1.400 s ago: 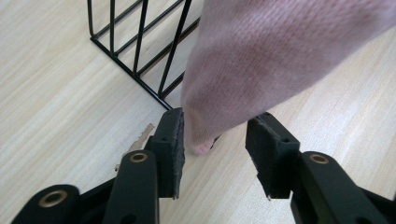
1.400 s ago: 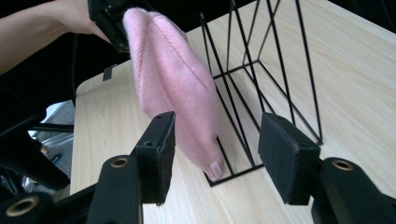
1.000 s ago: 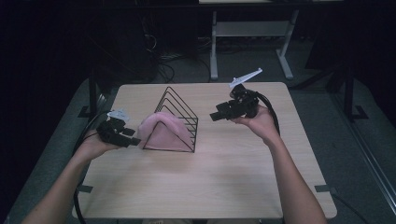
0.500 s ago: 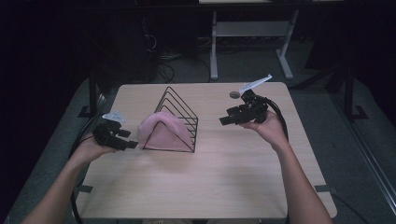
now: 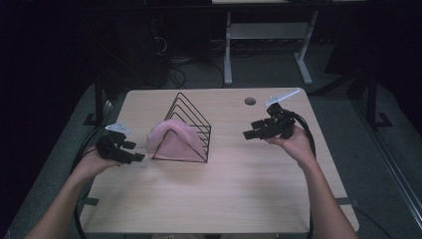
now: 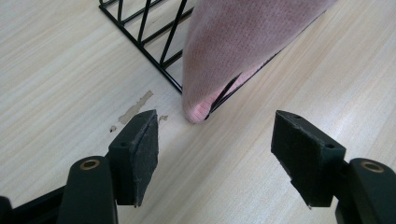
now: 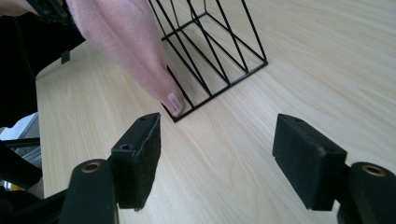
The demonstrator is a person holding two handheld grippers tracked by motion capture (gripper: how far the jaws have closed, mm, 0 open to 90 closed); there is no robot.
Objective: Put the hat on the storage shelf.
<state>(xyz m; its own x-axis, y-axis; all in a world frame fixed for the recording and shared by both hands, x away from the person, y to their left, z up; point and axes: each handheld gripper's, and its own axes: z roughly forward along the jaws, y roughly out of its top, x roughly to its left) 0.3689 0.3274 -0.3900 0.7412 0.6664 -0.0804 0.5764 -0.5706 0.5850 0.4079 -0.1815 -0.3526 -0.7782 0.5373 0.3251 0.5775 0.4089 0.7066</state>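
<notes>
Both forearms came in from the bottom of the high view, spread well apart. The left hand [image 5: 94, 160] held the left gripper [image 5: 138, 157] low, pointing toward the right of that view; its jaws had just been opening and stood wide with nothing between them. The right hand [image 5: 293, 144] carried the right gripper [image 5: 247, 134] pointing left, jaws likewise just opening, wide and empty.

Pink sock [image 5: 175, 141] draped over wire rack [image 5: 195, 119]
</notes>
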